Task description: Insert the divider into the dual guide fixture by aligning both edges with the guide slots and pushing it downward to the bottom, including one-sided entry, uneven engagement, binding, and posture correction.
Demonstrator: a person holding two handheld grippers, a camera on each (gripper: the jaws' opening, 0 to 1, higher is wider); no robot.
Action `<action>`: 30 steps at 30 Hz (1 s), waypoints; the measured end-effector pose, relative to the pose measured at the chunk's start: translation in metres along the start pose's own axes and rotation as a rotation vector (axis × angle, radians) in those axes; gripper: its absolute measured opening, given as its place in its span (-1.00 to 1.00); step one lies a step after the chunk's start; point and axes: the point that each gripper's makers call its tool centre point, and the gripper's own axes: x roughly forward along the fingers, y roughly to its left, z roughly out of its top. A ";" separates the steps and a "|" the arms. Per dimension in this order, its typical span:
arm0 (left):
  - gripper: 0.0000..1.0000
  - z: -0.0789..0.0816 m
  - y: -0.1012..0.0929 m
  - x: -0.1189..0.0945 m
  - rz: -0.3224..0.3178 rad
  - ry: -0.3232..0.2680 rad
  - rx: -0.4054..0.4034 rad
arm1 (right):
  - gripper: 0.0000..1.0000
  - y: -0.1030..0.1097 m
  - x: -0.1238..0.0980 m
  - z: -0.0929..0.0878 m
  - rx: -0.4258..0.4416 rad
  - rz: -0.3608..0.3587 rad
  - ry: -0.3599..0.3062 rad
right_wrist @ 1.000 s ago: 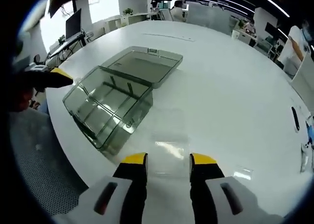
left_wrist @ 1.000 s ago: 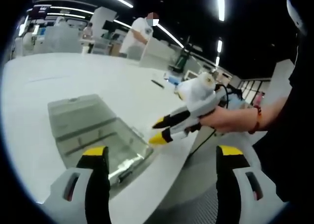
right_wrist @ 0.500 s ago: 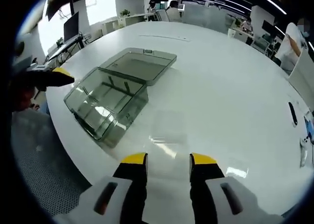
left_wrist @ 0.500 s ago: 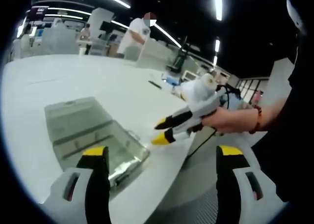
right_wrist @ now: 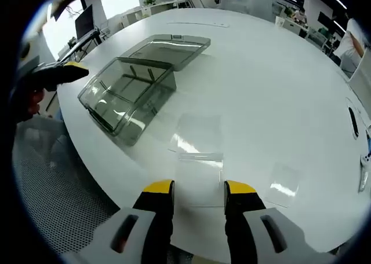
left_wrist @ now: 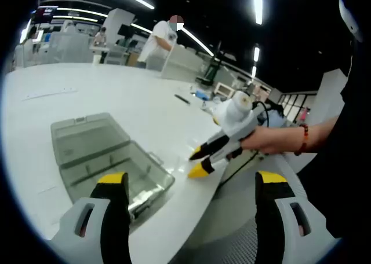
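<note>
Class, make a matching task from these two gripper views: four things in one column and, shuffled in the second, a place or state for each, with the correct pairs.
Things:
1. smoky clear box
2. clear dividers
3. right gripper
4. black bar-shaped object

Places or states:
A. jaws apart, holding nothing
B. far right of the table
C. lid open, near the table's left edge
D. lying flat, just ahead of the right gripper

Pairs: 1-C, 2-D, 3-A, 4-B
</note>
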 end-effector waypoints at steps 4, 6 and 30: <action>0.77 -0.001 0.002 -0.001 0.007 -0.002 -0.006 | -0.39 0.000 0.001 0.001 -0.048 -0.011 0.028; 0.77 -0.002 0.002 -0.002 0.010 -0.006 -0.010 | -0.38 0.000 0.002 0.002 -0.057 -0.011 0.045; 0.76 0.003 0.002 -0.003 0.006 -0.015 -0.008 | -0.44 -0.002 -0.007 0.004 -0.078 -0.026 0.020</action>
